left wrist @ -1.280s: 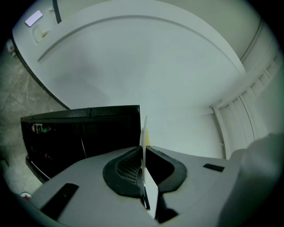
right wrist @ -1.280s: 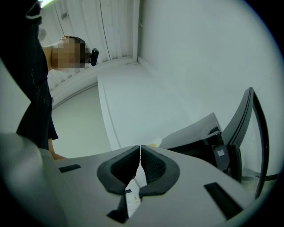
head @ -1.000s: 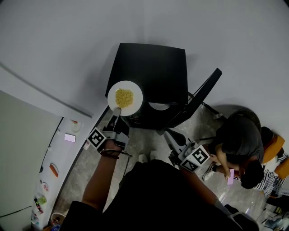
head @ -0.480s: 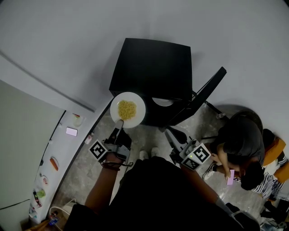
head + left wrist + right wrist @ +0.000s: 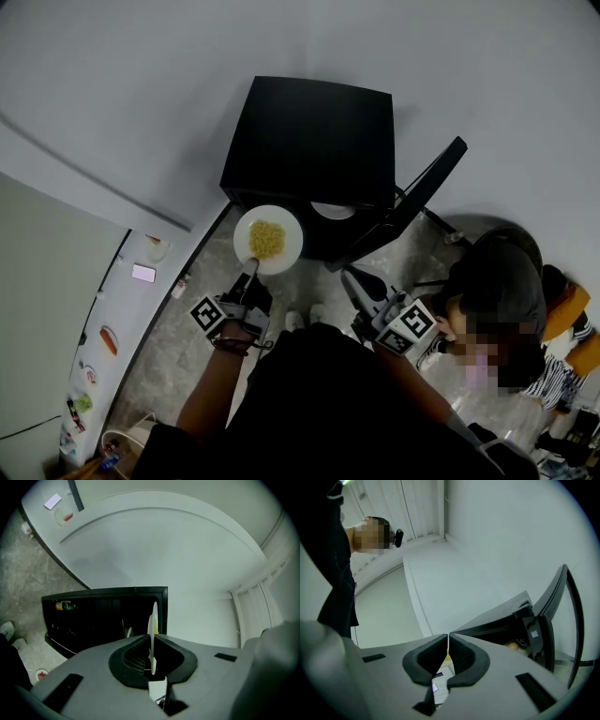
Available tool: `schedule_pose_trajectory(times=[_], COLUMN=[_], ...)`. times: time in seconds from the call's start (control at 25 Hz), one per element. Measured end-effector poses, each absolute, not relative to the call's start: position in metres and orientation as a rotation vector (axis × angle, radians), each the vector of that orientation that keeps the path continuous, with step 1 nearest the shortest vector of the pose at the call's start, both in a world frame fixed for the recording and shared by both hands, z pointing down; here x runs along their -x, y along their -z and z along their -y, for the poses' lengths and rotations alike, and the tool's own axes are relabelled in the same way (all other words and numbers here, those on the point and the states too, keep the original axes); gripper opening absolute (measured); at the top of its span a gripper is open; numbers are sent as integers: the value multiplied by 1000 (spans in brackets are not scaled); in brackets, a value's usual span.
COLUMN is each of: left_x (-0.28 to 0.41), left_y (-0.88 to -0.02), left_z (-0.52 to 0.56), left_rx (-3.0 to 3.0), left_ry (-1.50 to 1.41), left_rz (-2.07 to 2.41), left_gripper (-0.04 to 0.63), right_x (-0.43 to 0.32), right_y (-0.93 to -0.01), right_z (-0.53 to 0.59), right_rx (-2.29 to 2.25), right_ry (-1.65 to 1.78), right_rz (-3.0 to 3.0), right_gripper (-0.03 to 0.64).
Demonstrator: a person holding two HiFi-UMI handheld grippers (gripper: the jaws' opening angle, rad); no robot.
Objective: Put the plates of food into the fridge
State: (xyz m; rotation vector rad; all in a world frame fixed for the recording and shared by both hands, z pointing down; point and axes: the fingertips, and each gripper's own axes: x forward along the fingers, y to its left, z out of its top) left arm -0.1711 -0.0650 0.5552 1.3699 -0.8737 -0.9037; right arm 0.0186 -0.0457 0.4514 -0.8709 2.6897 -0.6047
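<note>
A white plate [image 5: 268, 239] with a heap of yellow food hangs just in front of the small black fridge [image 5: 309, 141], at its lower left corner. My left gripper [image 5: 248, 270] is shut on the plate's near rim; in the left gripper view the plate [image 5: 152, 634] stands edge-on between the pads. Inside the fridge another white plate [image 5: 335, 211] shows on a shelf. The fridge door [image 5: 403, 206] stands swung open to the right. My right gripper [image 5: 356, 286] is shut and empty, low in front of the open door.
A tall white fridge [image 5: 56, 309] with magnets stands at the left. A person [image 5: 497, 300] crouches on the floor at the right, near the open door. A white wall fills the top of the head view. My shoes [image 5: 302, 319] show on the marbled floor.
The plate in my left gripper has come down and slightly right, from level with the fridge's top to in front of its lower left corner. The right gripper has barely moved.
</note>
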Motion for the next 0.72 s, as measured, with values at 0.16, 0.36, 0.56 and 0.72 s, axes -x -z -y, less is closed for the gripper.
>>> schedule_pose_trajectory(times=[0.16, 0.36, 0.56, 0.72], left_x=[165, 159, 158, 162], left_y=[-572, -584, -605, -620], left_z=[79, 93, 106, 119], left_rx=[-1387, -1397, -1365, -1346], left_ry=[879, 855, 847, 843], left_rz=[853, 839, 844, 856], left_gripper=[41, 40, 41, 41], right_x=[-25, -32, -38, -39], right_y=[-465, -468, -473, -475], right_z=[46, 49, 52, 52], right_rx=[905, 937, 954, 958], right_ry=[609, 625, 668, 693], right_rz=[-2715, -2704, -2678, -2673], right_gripper=[32, 32, 32, 32])
